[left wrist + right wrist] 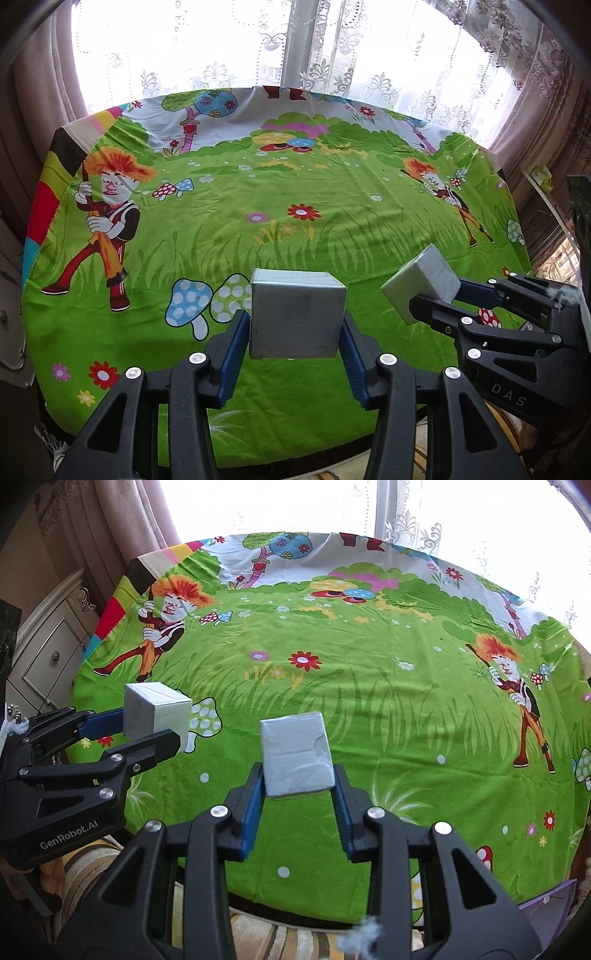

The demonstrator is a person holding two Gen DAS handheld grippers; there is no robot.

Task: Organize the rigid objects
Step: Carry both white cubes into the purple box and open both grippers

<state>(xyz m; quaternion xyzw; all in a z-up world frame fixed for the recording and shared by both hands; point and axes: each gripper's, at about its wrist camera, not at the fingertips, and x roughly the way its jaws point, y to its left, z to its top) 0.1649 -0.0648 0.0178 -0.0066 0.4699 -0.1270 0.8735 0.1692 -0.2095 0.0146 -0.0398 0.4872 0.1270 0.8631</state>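
My left gripper (295, 328) is shut on a grey cube-shaped block (297, 315) and holds it above the near part of the green cartoon cloth (295, 206). My right gripper (298, 790) is shut on a flatter grey block (295, 757), also held above the cloth. In the left wrist view the right gripper (436, 299) shows at the right with its flat block (421, 282). In the right wrist view the left gripper (147, 731) shows at the left with the cube (155, 712). The two blocks are apart.
The cloth-covered round table (369, 701) fills both views. Lace curtains and a bright window (295, 44) stand behind it. A cream cabinet (48, 642) is at the left, a shelf (546, 192) at the right. A striped rug (277, 938) lies below the near edge.
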